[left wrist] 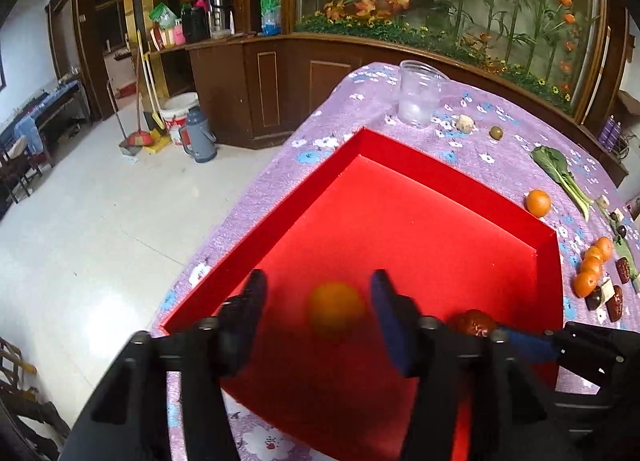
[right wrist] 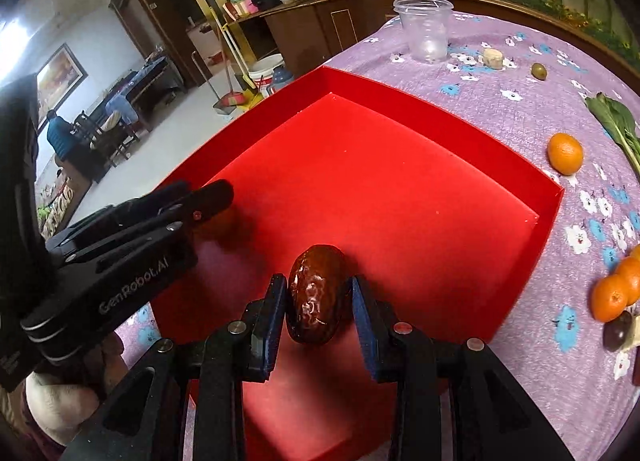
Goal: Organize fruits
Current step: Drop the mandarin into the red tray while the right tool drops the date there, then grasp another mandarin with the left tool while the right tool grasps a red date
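Note:
A blurred orange (left wrist: 336, 307) sits low over the floor of the red tray (left wrist: 460, 171), between the spread fingers of my left gripper (left wrist: 320, 289). The gripper is open and neither pad touches the fruit. My right gripper (right wrist: 317, 283) is shut on a wrinkled dark red date (right wrist: 316, 295) just above the tray's near part (right wrist: 440, 111). In the left wrist view the same date (left wrist: 474, 323) shows at the right, beside my left gripper. In the right wrist view, my left gripper (right wrist: 204, 191) reaches in from the left and hides the orange.
On the purple flowered cloth right of the tray lie a lone orange (left wrist: 538, 203), a cluster of oranges (left wrist: 590, 271), more dates (left wrist: 616, 303) and a leafy green (left wrist: 560, 173). A clear plastic cup (left wrist: 418, 95) and a small green fruit (left wrist: 496, 132) stand behind it. The table edge drops to the floor at left.

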The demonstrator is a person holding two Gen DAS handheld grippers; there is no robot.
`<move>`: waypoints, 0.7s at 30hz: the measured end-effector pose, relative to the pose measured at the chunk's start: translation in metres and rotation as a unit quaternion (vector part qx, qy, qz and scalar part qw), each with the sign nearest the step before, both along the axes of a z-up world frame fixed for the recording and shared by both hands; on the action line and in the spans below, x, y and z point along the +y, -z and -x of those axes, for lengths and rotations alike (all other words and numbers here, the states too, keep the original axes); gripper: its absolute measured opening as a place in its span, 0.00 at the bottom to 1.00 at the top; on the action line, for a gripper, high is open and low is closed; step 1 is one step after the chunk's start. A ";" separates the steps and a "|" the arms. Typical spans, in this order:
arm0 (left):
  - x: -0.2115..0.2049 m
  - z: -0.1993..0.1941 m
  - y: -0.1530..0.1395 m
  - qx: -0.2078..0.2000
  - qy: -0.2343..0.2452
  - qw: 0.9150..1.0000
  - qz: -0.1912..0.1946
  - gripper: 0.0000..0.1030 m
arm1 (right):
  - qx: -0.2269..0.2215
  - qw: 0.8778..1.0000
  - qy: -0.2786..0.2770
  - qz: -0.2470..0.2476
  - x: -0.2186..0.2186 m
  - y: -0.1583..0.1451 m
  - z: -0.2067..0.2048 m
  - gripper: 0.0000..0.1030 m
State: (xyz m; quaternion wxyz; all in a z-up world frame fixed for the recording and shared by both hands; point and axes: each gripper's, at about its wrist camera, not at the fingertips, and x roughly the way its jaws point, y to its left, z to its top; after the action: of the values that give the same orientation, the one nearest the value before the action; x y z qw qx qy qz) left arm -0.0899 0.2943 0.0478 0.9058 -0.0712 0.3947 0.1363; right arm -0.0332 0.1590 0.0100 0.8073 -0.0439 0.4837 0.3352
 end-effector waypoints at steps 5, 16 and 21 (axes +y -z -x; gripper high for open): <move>-0.006 0.005 -0.010 -0.010 0.003 1.000 -0.015 0.61 | -0.019 1.000 0.004 0.005 -0.002 -0.007 0.007 0.36; -0.043 0.042 -0.044 -0.045 0.007 0.998 -0.038 0.67 | -0.065 0.997 0.035 -0.017 -0.051 -0.042 0.038 0.50; -0.069 0.052 -0.056 -0.053 0.025 0.997 -0.052 0.72 | -0.081 0.994 0.061 -0.030 -0.088 -0.050 0.057 0.57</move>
State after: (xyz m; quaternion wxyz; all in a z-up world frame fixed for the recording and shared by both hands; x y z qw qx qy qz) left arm -0.1422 0.2255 0.1036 0.9310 -0.0214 0.3407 0.1295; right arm -0.0899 0.0706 0.0595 0.8637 -0.0170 0.4082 0.2952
